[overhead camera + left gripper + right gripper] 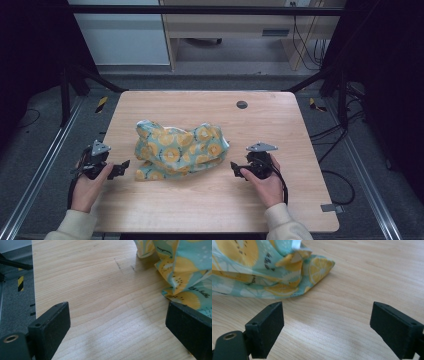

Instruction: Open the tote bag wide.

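The left gripper stands wide open with nothing between its jaws; the crumpled lemon-print cloth lies just beside its right jaw. A shallow bite risks catching one loose fold. Bare table opens ahead. The right gripper, also wide and empty, has the cloth's corner ahead-left; its far side offers free wood.

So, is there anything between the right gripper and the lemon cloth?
No. Between the right gripper and the cloth lies bare table, in the high view and the right gripper view.
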Demonstrator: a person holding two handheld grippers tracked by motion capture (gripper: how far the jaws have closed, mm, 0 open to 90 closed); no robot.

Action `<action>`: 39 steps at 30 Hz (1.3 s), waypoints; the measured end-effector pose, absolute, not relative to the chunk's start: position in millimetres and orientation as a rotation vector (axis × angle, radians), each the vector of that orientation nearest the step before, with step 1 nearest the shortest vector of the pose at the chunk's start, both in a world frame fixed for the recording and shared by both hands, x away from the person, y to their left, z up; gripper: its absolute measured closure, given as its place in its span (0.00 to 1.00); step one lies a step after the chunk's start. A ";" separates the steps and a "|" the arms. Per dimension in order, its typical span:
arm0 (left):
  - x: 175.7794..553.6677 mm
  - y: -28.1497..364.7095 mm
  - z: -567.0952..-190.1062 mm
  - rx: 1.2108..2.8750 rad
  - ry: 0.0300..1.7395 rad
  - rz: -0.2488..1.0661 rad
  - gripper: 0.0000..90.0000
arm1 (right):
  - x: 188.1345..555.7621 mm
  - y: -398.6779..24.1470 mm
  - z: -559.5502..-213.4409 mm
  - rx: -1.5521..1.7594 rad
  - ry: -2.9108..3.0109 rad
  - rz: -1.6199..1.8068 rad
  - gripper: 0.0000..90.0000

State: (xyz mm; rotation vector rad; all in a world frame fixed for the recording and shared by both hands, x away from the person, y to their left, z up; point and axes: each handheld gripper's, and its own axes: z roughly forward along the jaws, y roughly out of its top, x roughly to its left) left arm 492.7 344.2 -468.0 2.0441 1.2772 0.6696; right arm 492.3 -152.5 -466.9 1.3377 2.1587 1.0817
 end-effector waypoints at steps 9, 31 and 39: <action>486.0 332.5 -465.9 2.057 1.243 0.687 0.06 | 488.8 -142.7 -447.5 1.265 2.143 1.125 0.19; 485.4 333.2 -464.8 2.042 1.246 0.689 0.08 | 531.8 -70.8 -381.8 1.022 2.298 1.141 0.14; 485.5 333.3 -464.4 2.042 1.241 0.685 0.08 | 546.7 -44.5 -386.5 0.963 2.409 1.142 0.45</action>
